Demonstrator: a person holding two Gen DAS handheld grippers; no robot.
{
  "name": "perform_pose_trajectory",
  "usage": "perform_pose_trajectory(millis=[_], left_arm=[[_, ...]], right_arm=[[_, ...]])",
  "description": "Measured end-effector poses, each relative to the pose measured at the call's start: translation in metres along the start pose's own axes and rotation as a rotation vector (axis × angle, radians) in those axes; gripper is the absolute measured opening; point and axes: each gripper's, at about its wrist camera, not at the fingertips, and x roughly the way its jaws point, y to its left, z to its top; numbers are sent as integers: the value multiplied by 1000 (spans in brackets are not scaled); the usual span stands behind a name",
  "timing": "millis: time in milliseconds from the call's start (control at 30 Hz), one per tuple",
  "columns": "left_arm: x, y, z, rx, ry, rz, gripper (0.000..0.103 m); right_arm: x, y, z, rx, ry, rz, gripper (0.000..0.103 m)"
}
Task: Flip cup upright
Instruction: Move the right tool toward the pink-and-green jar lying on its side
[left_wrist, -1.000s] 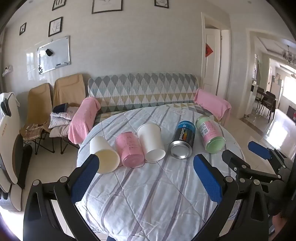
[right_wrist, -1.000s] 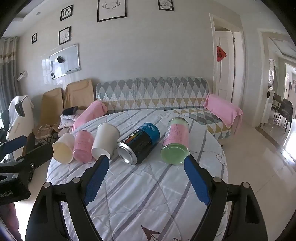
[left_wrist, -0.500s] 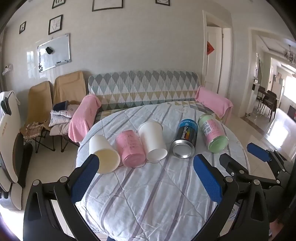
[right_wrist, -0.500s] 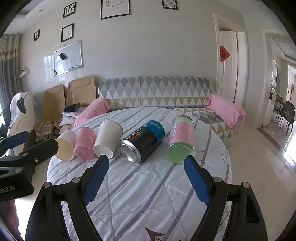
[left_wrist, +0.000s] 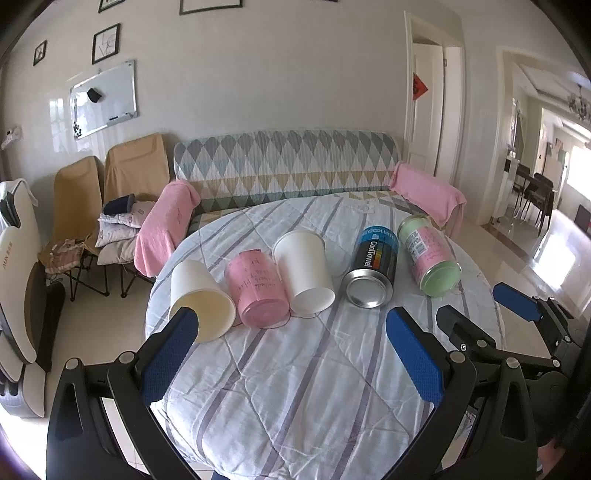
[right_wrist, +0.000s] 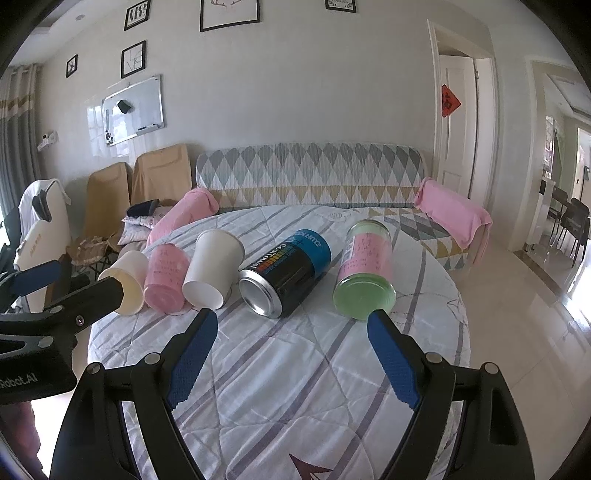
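On the table (left_wrist: 314, 387), 5 cups (left_wrist: 303, 271) sideways; both grippers' jaws wide apart

Five cups lie on their sides in a row before me: cream paper cup (left_wrist: 201, 295), pink cup (left_wrist: 258, 291) touching it, white paper cup (left_wrist: 304, 273), black-and-blue can (left_wrist: 371, 273), green-and-pink cup (left_wrist: 432, 258). None stands upright.

I saw a diamond-patterned sofa (left_wrist: 284, 162) against the pale wall, a whiteboard (left_wrist: 104, 99) above two tan chairs (left_wrist: 110, 184) — daylight glared off the tiled floor (left_wrist: 535, 258).
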Motion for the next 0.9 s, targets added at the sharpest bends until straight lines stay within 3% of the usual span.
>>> perform_pose_trajectory(millis=[900], left_arm=[[10,-2,-7,3,22,-8,103]], right_arm=[[7,2,-7,-6,26,-5,85]])
